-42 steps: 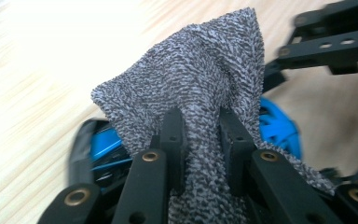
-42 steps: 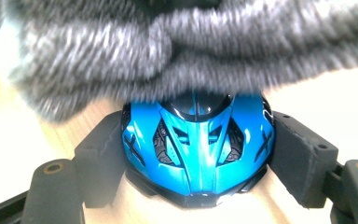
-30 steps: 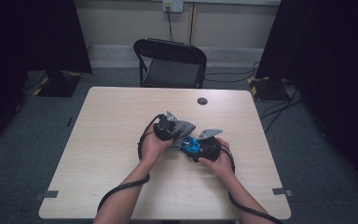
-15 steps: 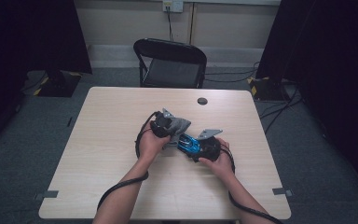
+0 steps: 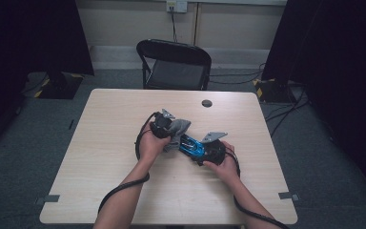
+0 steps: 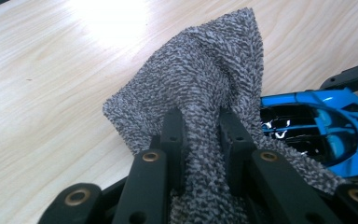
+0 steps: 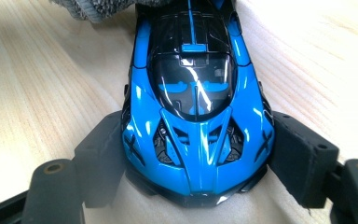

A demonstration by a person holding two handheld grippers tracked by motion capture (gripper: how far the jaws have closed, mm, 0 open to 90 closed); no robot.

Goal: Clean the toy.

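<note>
Left gripper (image 6: 200,140) nudged slightly, clamping 1 grey cloth (image 6: 205,79), right gripper (image 7: 196,154) seemingly gripping 1 blue toy car (image 7: 193,93)

Blue toy car (image 7: 198,116) on table – grey cloth (image 6: 205,88) draped w/ its end.

My table (image 5: 100,157) is pale wood. The blue toy car (image 5: 190,145) sits on it near the middle, and a small dark round disc (image 5: 207,103) lies toward the far edge.
</note>
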